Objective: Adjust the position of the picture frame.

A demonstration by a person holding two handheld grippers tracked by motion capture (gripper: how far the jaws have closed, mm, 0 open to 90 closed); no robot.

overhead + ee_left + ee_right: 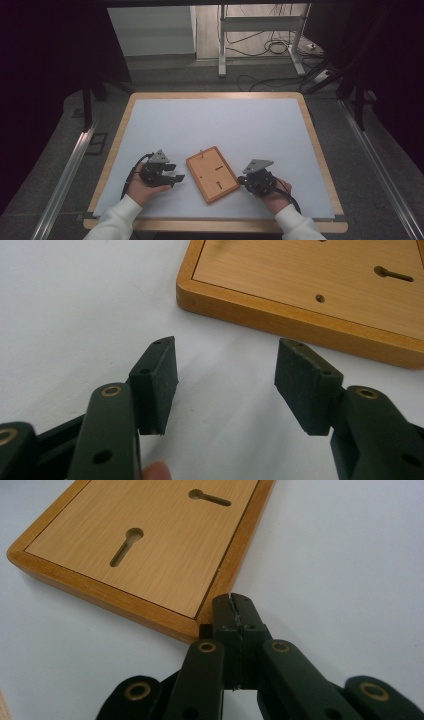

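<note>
A wooden frame [212,173] lies back side up on the white mat, with keyhole slots in its panel [145,540]. My left gripper [176,178] rests just left of the frame, jaws open with nothing between them; its left gripper view has the frame's edge [300,320] a short way ahead of the pads [160,375]. On the frame's right side my right gripper [242,179] is shut, its tips [234,611] at the frame's corner, touching or nearly touching the rim.
The white mat [220,125] covers a wood-edged table [320,150]. Beyond the far edge stand a metal stand's legs [222,45] and loose cables [270,47] on the floor. Aluminium rails [70,165] run along both sides.
</note>
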